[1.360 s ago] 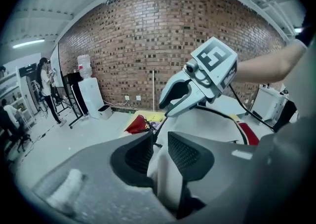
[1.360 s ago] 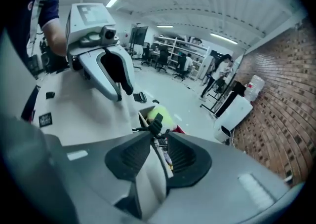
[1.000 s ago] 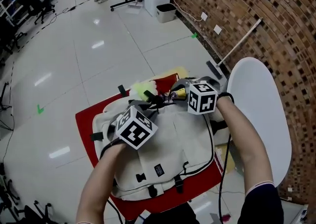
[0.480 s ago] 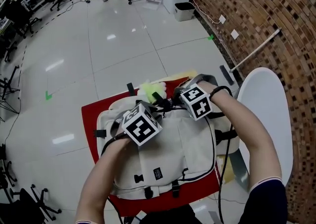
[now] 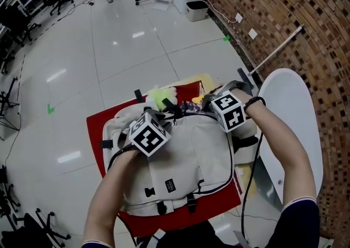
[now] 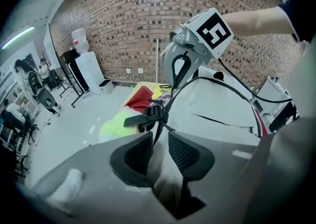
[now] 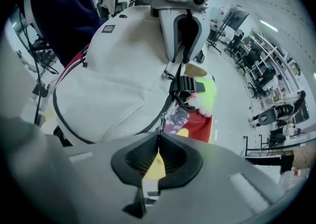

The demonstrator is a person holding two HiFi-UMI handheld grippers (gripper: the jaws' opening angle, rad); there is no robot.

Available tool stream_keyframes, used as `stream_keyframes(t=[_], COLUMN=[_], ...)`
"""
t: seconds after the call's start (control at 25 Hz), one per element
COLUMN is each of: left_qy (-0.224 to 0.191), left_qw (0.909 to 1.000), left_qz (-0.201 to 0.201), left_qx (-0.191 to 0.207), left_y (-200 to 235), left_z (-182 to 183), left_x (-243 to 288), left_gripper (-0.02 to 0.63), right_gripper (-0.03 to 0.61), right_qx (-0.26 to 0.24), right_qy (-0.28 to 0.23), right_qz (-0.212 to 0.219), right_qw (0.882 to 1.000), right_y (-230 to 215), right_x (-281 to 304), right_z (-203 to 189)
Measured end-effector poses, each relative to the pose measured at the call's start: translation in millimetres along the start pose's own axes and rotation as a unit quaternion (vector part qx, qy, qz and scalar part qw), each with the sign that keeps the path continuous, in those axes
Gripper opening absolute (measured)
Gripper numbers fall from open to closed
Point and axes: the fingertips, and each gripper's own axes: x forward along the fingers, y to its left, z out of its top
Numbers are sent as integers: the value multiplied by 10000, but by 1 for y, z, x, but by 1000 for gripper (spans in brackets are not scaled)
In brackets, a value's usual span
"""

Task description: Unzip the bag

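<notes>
Finds the bag (image 5: 186,154) lying flat across the red mat (image 5: 98,127), covering most of it, top end toward the mat's far edge. Notes a yellow-green soft thing (image 5: 161,96) at that far edge, just beyond the bag's top.

Pinches a fold of the bag's pale cloth in the left gripper (image 6: 159,150), over the mat's far half, left of middle. Presses both pads onto the cloth, fold running up between them. Holds the zipper pull (image 7: 159,136) in the right gripper (image 7: 159,151), toward the mat's far-right corner. Presses the tips together with only the thin pull between.

Judges the bag soft and light: thin slack fabric, wrinkling under the jaws, likely to ride along with any tug rather than stay put on the mat. Calls therefore for two holds: cloth beside the zipper track (image 7: 165,109) as anchor, pull as the moving point. Expects the pull to be small, hard and slippery. Worth gripping deep and drawing along the track's line, not up off the mat. Watches the black buckle (image 7: 190,84) and its strap near the track, a likely snag. Cannot tell how far the zipper stands open.
</notes>
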Motion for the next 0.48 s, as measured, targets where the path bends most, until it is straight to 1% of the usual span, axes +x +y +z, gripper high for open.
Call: stream_keyframes(t=[0.16, 0.28, 0.36, 0.48], left_qy=[-44, -123, -196, -270], left_qw=[10000, 9999, 9998, 9996], left_qz=[-10, -11, 19, 73], left_qx=[-45, -81, -53, 8], left_y=[3, 5, 6, 7], left_z=[-1, -1, -1, 0], left_x=[1, 1, 0, -5], left_gripper=[104, 104, 104, 104], right_gripper=[11, 11, 11, 9], right_qx=[625, 998, 1189, 1576], right_qy=[-64, 22, 134, 168], right_qz=[-134, -299, -440, -626], right_qw=[9979, 9946, 9918, 9854], right_y=[23, 43, 55, 75], right_x=[-21, -36, -45, -61], right_z=[-15, -26, -32, -32])
